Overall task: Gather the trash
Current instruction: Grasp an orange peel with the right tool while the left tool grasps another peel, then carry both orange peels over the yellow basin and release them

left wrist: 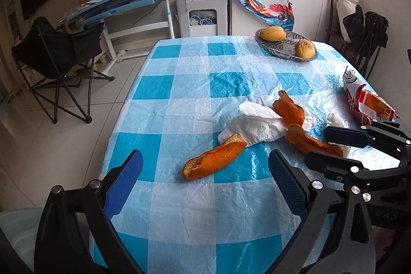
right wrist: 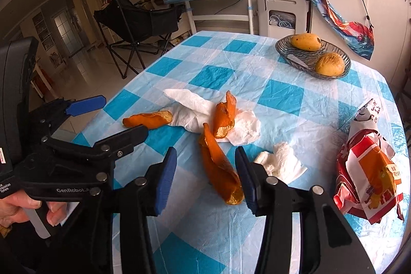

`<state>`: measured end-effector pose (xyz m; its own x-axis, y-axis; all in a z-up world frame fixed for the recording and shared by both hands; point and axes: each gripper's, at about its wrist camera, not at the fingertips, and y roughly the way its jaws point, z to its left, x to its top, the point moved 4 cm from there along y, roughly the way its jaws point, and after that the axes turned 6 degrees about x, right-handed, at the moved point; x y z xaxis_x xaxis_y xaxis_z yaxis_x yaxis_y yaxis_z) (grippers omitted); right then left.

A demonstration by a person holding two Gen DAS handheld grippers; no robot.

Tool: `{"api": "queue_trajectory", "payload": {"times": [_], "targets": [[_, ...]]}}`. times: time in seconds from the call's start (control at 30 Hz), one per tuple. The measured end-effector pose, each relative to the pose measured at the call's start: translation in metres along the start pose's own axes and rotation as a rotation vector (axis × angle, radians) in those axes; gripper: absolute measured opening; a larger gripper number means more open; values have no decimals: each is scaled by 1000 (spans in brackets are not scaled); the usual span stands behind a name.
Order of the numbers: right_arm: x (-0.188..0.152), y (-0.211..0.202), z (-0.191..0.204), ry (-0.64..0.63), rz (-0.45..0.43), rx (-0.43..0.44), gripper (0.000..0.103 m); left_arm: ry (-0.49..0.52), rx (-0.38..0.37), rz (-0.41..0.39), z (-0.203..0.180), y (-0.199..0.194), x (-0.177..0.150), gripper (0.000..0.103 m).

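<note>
A tabletop (right wrist: 244,235) under a wrinkled blue-and-white checked plastic cloth carries three orange peel strips (right wrist: 221,171), two of them touching a spread white paper towel (right wrist: 195,109). A smaller crumpled tissue (right wrist: 280,162) lies just beside the nearest peel. A torn red-and-white snack wrapper (right wrist: 367,176) sits at the right edge, and a glass fruit dish (right wrist: 282,49) holding two yellow fruits stands at the far corner.

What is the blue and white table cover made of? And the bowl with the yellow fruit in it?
The table cover looks like thin plastic sheet: it is shiny, crinkled and catches the light. The bowl seems to be clear glass or plastic, greyish and ribbed; you can see through its wall. Which of the two, the pictures don't show.
</note>
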<state>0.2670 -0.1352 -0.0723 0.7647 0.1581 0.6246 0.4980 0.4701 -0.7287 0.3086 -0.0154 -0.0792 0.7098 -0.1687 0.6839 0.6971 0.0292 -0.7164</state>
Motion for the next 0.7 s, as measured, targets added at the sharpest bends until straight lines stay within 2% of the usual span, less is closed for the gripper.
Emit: {"api": "queue_trajectory", "payload": {"times": [0.03,0.1,0.17,0.2,0.23,0.27,0.3,0.33,0.43,0.57,0.67,0.7], "targets": [[0,3,-2,2,13,-1,38,-2,-6,13,1,5,1,91],[-1,8,-3,-19,47,-29,36,-16,-47,64,2,16,1,83],[-3,7,-2,-42,57,-47,22,-13,-85,95,-2,21,-1,65],[-4,6,0,-62,62,-58,21,2,-91,107,-5,22,-4,55],[-7,2,2,-75,63,-58,20,21,-89,98,-8,19,-6,42],[-9,-2,4,-79,60,-50,19,40,-105,95,-11,16,-7,36],[-12,-7,6,-76,57,-42,19,54,-131,100,-15,12,-10,23],[-14,-13,7,-69,54,-31,19,56,-153,111,-16,8,-13,16],[-26,-31,9,-11,50,21,19,43,-191,128,-14,-7,-24,14],[-50,-50,6,89,46,47,19,4,-239,132,-10,-30,-38,13],[-72,-58,1,170,37,34,19,-27,-254,120,-5,-42,-41,13],[-76,-61,0,187,30,26,19,-36,-236,112,-3,-43,-40,16]]}}
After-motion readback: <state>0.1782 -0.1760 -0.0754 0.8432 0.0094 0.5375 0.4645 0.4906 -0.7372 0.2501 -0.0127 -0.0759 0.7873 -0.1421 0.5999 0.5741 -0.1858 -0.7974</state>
